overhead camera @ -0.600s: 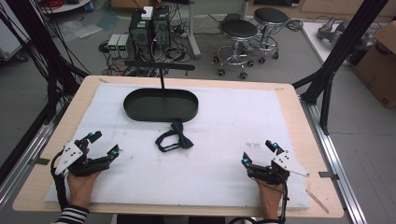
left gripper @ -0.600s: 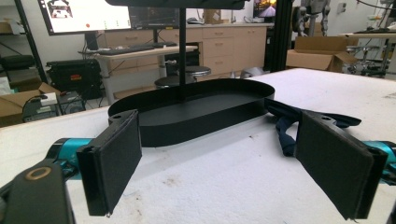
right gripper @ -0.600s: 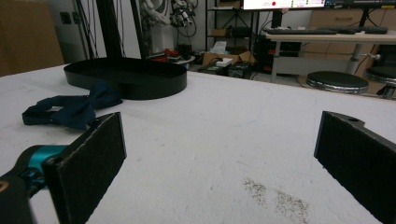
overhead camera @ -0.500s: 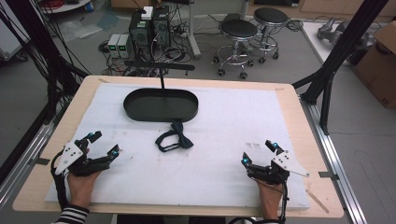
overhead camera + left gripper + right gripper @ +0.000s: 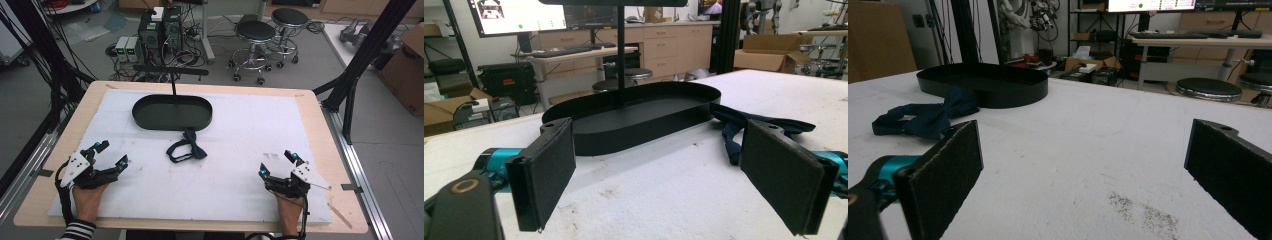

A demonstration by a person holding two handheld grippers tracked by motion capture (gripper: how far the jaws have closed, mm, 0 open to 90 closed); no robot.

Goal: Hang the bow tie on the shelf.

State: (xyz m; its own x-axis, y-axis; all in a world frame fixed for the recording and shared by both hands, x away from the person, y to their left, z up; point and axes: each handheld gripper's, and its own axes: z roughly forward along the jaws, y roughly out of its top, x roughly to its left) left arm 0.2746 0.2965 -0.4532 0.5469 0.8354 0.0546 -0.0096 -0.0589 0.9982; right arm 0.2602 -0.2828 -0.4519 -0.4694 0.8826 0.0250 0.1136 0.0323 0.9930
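Note:
A dark blue bow tie with its strap looped lies on the white mat, just in front of a black oval tray. My left gripper rests at the near left, jaws open and empty, aimed toward the tray with the bow tie beyond its right jaw. At the near right my right gripper sits open too, nothing between its pads; the bow tie and tray lie off to its left.
A thin black post with a crossbar rises from the tray's far side. The white mat covers a wooden table. Stools, computers and cables stand on the floor beyond; black frame legs flank both sides.

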